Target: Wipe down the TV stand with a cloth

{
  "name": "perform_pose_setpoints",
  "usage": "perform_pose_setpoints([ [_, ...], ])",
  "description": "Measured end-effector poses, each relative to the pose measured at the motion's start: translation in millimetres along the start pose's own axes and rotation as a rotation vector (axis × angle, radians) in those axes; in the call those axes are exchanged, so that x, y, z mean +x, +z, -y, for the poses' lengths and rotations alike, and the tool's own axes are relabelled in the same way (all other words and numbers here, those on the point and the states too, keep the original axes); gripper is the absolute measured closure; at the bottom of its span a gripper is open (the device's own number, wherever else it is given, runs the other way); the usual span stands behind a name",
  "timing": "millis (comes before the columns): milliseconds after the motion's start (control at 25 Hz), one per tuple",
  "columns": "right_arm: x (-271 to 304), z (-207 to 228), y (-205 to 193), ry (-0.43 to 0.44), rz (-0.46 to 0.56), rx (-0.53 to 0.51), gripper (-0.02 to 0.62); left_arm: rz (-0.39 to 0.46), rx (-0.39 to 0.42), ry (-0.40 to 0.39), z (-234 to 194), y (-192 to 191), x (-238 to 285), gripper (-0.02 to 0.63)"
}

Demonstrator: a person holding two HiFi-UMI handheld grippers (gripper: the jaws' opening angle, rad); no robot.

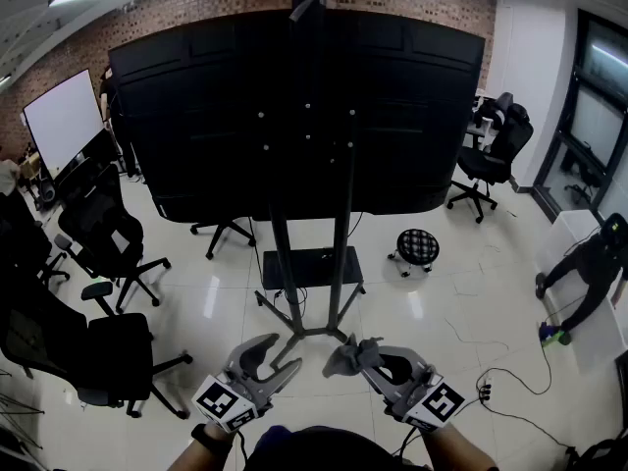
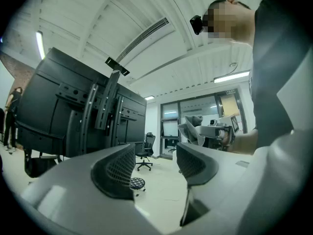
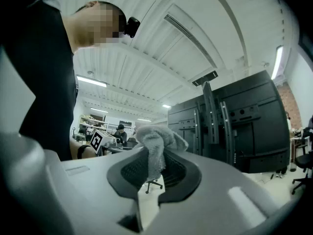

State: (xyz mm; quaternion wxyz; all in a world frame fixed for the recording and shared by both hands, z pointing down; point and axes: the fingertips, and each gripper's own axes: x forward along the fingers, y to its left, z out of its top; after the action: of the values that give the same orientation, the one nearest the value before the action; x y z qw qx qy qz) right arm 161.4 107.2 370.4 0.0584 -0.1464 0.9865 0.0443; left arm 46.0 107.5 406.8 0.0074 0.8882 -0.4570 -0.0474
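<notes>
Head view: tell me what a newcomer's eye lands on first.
The huge black TV on its stand fills the middle of the room, back toward us. Below it, the right gripper pinches a grey cloth; the left gripper is open and empty.

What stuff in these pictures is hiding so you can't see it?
- TV: the head view shows only its back; the screen faces away.
- TV stand: in the head view its nearest feet run behind the left gripper and the cloth.
- Cloth: in the right gripper view the jaws of the right gripper cover its lower part.
- Whether the stand is dirty: too small to tell anywhere.
</notes>
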Motion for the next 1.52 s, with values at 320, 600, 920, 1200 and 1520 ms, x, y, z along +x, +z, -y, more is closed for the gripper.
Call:
perform_pose_setpoints([
  [320,8.8,6.6,-5.4,0.005,0.009,0.017,0.56,-0.012,0.01,0.025,-10.7,3.3,-5.2,0.321],
  [600,37.2,30.5,-17.7,-0.02,0.002,0.055,0.56,-0.014,0.007,0.035,-50.2,4.4,0.4,0.321],
  [920,100.5,75.6,8.5,-0.058,0.001,-0.055,0.56,0.036,0.074,-0.021,-120.8,35.1,31.0,0.321],
  [1200,177.6,121.1,55.9,-0.103,0.044,-0.208,0.56,0.115,0.179,-0.067,-196.1,93.0,48.2,0.321],
  [1520,242.9,157.2,115.1,-0.141,0.068,-0.383,0.56,0.204,0.26,-0.087,-255.2,151.4,59.3,0.315],
])
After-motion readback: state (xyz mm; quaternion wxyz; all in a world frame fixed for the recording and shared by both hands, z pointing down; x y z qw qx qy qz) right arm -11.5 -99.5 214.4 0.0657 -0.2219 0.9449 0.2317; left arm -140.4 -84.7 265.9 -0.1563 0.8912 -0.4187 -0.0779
